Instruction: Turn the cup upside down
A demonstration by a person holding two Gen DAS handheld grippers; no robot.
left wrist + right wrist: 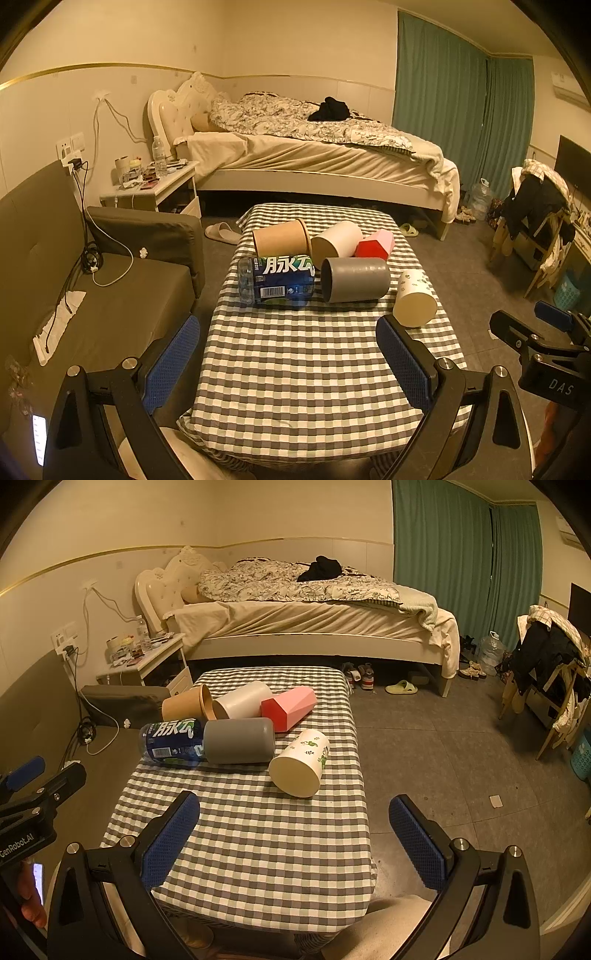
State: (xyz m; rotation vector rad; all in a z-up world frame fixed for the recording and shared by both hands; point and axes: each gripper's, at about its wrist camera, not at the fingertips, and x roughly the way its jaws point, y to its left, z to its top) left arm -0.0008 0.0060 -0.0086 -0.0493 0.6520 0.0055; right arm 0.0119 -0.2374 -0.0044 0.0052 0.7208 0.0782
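Several cups lie on their sides on the checked table point(295, 369) point(258, 849): a brown paper cup point(280, 238) point(184, 705), a white cup point(338, 238) point(245, 699), a grey cup point(356, 278) point(240, 740), a pink and red faceted cup point(375, 243) point(290, 707) and a cream cup with green leaf print point(415, 297) point(301, 762). My left gripper point(288, 363) is open and empty over the near table. My right gripper point(295, 843) is open and empty, just short of the leaf-print cup. Each gripper shows at the other view's edge.
A blue-labelled plastic bottle point(275, 280) point(173, 740) lies beside the grey cup. A dark sofa point(92, 295) stands left of the table, a bed point(314, 155) behind it, a nightstand point(155, 188) at the back left and a chair with clothes point(546, 664) at the right.
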